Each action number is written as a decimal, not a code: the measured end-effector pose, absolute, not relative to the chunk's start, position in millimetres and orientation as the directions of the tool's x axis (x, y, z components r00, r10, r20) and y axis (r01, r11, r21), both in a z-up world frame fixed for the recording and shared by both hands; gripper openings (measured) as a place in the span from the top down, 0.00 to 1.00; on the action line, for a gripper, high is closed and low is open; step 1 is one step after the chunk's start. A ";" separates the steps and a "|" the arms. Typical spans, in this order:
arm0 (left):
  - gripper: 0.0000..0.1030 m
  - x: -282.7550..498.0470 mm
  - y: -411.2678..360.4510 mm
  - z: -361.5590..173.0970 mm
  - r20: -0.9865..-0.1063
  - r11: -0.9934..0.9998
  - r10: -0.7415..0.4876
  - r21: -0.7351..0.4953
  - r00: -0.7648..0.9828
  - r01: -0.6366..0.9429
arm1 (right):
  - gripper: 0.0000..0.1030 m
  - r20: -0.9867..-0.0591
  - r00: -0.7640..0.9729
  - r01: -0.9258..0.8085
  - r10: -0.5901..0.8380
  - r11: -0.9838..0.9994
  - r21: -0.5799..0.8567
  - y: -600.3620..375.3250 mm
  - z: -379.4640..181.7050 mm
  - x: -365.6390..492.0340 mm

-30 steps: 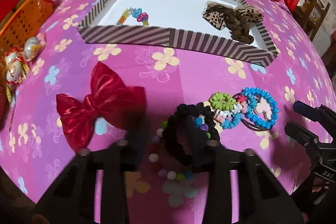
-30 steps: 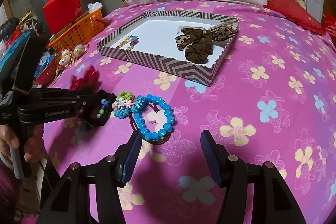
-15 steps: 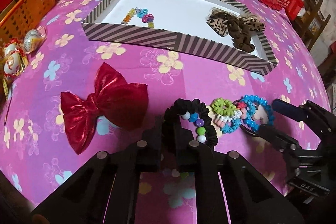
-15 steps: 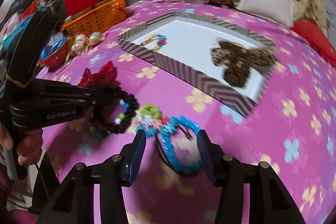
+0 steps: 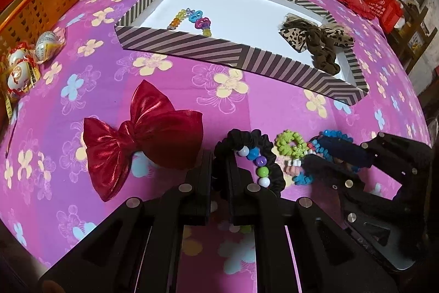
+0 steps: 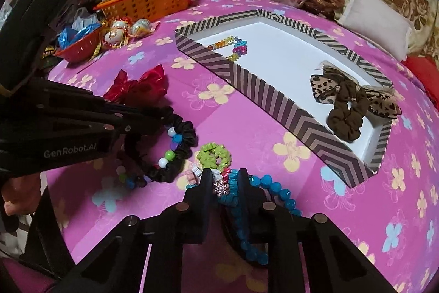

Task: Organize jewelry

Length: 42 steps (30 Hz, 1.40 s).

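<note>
Pink floral bedspread, L tool clamped on black scrunchie, R tool gripping blue bead bracelet.

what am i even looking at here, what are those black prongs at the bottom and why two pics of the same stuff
No robot here: a person holds a two-finger gripper in each hand, each with a fisheye camera looking along its fingers, so you get two views of one scene. In the left view, the left gripper is closed on a black scrunchie strung with beads. In the right view, the right gripper pinches a blue beaded piece. On the pink flowered cloth lie a red bow and a green hair tie. The striped box holds a coloured bracelet and a leopard bow.
</note>
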State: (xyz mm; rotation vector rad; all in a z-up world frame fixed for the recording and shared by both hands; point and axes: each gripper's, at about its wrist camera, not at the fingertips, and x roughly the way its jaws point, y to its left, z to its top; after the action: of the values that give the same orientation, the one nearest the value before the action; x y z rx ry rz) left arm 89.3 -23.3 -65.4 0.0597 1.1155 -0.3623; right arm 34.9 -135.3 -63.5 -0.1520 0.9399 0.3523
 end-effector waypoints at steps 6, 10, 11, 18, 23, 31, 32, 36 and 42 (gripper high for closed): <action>0.93 87.1 -22.3 -55.7 -0.874 0.932 -0.297 -0.179 0.384 0.315 | 0.83 -0.775 0.565 -0.322 0.283 0.941 0.108 -150.0 -46.9 26.6; 0.93 85.4 -20.6 -46.2 -0.865 0.929 -0.315 -0.197 0.392 0.313 | 0.83 -0.750 0.584 -0.316 0.308 0.938 0.140 -156.3 -31.3 21.5; 0.93 84.7 -20.5 -43.8 -0.863 0.929 -0.315 -0.197 0.395 0.312 | 0.83 -0.745 0.587 -0.316 0.317 0.937 0.150 -157.3 -28.1 20.2; 0.93 77.3 -21.6 -29.2 -0.851 0.923 -0.330 -0.200 0.409 0.327 | 0.83 -0.710 0.607 -0.319 0.356 0.928 0.192 -162.3 -7.3 13.6; 0.93 76.0 -23.1 -31.8 -0.859 0.929 -0.309 -0.181 0.408 0.323 | 0.83 -0.721 0.597 -0.314 0.352 0.930 0.193 -162.5 -10.0 12.0; 0.93 83.0 -13.8 -47.0 -0.879 0.942 -0.295 -0.204 0.375 0.265 | 0.83 -0.748 0.580 -0.295 0.324 0.939 0.177 -165.5 -23.1 9.0; 0.93 85.0 -11.8 -47.7 -0.879 0.942 -0.304 -0.219 0.369 0.255 | 0.83 -0.747 0.581 -0.294 0.323 0.939 0.178 -166.0 -22.8 8.7; 0.93 89.5 -6.9 -48.6 -0.878 0.941 -0.318 -0.244 0.359 0.236 | 0.83 -0.745 0.583 -0.293 0.325 0.939 0.180 -166.3 -22.3 8.2; 0.93 86.5 -11.1 -46.0 -0.873 0.935 -0.325 -0.241 0.363 0.259 | 0.83 -0.741 0.585 -0.295 0.328 0.938 0.182 -165.3 -19.4 8.3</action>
State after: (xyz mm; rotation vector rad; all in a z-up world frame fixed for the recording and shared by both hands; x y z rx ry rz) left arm 86.5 -11.1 -46.0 -0.0657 1.1394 -0.3764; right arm 8.3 -165.3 -19.4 0.0411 0.8727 0.3638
